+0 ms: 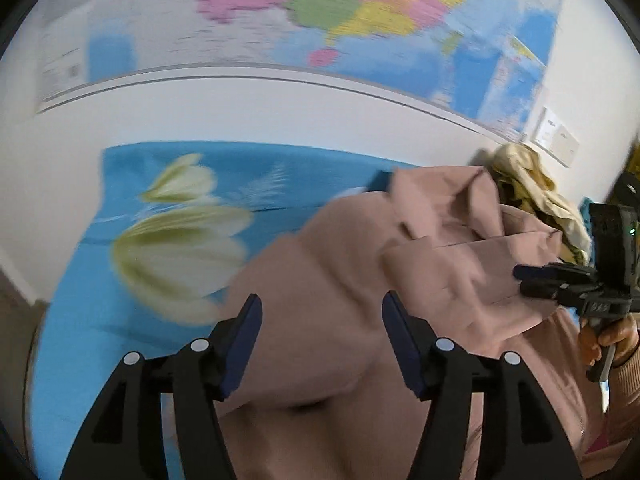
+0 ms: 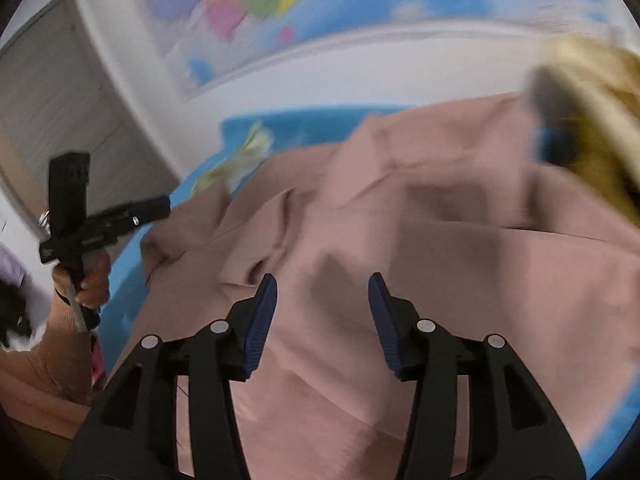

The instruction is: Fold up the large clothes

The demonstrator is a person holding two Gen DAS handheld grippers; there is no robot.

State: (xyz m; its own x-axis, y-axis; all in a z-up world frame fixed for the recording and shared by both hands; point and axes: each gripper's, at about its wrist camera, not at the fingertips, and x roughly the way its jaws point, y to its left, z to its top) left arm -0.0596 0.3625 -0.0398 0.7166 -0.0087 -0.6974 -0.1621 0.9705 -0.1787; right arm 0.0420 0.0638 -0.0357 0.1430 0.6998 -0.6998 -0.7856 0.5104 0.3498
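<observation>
A large dusty-pink garment (image 1: 332, 280) lies rumpled on a bed with a blue flowered sheet (image 1: 96, 312); the same pink garment (image 2: 440, 240) fills the right wrist view. My left gripper (image 1: 322, 304) hovers over the cloth, jaws apart, nothing between the blue pads. My right gripper (image 2: 322, 284) also hangs above the cloth with its jaws apart and empty. Each gripper shows in the other's view: the right gripper (image 1: 520, 276) at the right edge, the left gripper (image 2: 166, 202) at the left, each held by a hand. Both views are motion-blurred.
A yellow-and-cream garment (image 1: 536, 192) is heaped at the far right of the bed. A white wall with a colourful map (image 1: 340, 12) stands behind. A grey door (image 2: 60, 112) shows at left in the right wrist view.
</observation>
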